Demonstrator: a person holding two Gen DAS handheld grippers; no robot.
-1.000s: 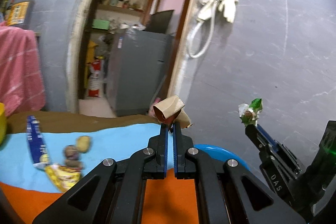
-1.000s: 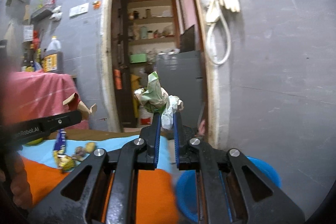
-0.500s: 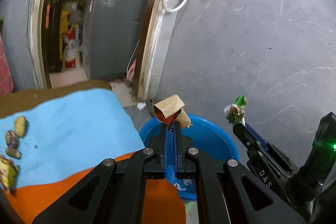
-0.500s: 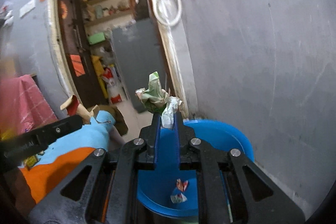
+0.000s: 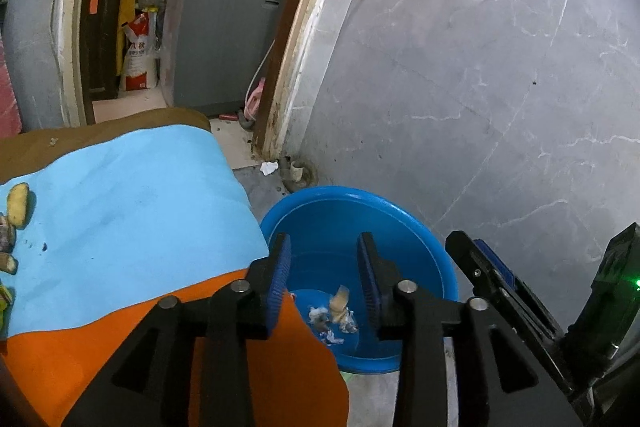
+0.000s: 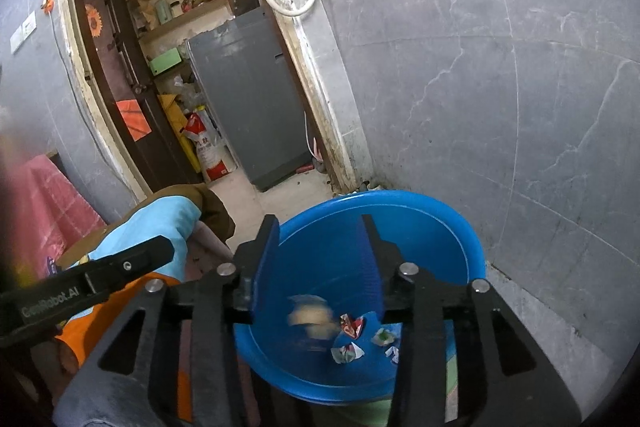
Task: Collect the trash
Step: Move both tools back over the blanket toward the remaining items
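A blue plastic basin (image 5: 416,227) stands on the floor beside the table; it also shows in the right wrist view (image 6: 452,227). Both grippers hang over it. My left gripper (image 5: 324,247) is open and empty. My right gripper (image 6: 320,231) is open and empty; it also shows in the left wrist view (image 5: 476,259). A brown cardboard scrap (image 5: 339,303) lies in the basin among crumpled wrappers (image 5: 324,323). In the right wrist view a blurred brown scrap (image 6: 310,315) is near the basin bottom beside small crumpled wrappers (image 6: 352,327).
The table with blue cloth (image 5: 128,203) and orange cloth (image 5: 132,347) lies to the left. Food scraps (image 5: 16,207) remain at its left edge. A grey wall (image 5: 480,87) rises behind the basin. An open doorway with a grey cabinet (image 5: 224,27) is at the back.
Both grippers moved down over the basin and opened. The cardboard scrap left my left gripper and the green-white wrapper left my right gripper; both dropped into the basin.
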